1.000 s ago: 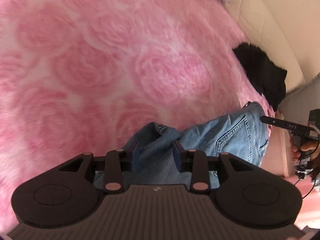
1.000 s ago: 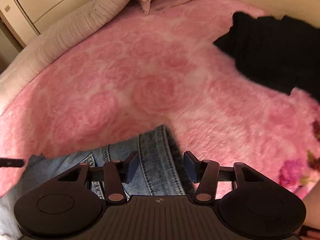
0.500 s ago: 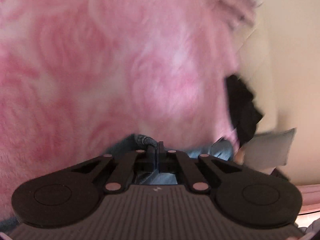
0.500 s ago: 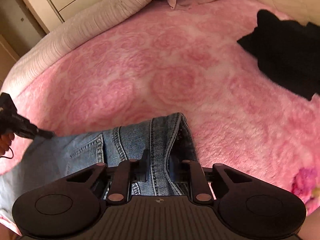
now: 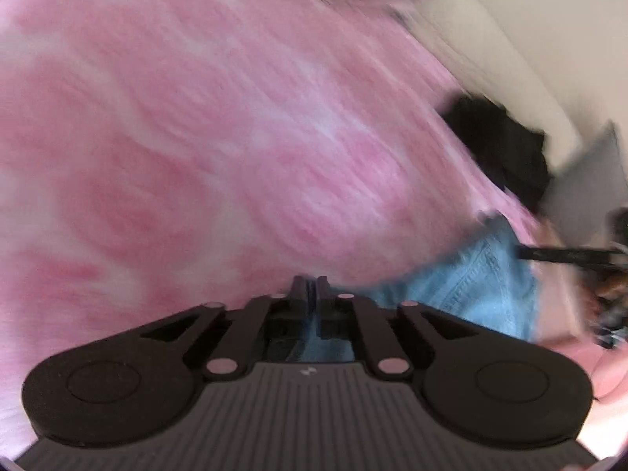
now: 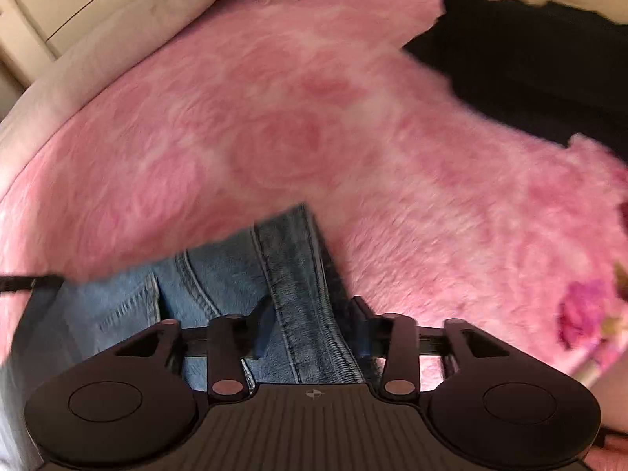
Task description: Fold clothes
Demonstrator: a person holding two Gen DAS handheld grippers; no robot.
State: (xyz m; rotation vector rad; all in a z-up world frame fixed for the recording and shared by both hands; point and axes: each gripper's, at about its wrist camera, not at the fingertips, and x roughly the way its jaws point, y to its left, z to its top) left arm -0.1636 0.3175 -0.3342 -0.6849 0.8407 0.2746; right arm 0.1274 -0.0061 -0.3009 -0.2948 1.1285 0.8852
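On pink rose-pattern blanket: blue jeans at 6 o'clock. Left gripper nearly closed, jaws just easing open, thin denim fold between pads. Right gripper jaws apart, just opening, straddling waistband. Black garment at 2 o'clock.

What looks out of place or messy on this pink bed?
A black garment lies crumpled near the edge of the pink blanket, not yet folded. The jeans lie bunched by the tools. Nothing looks spilled or damaged.
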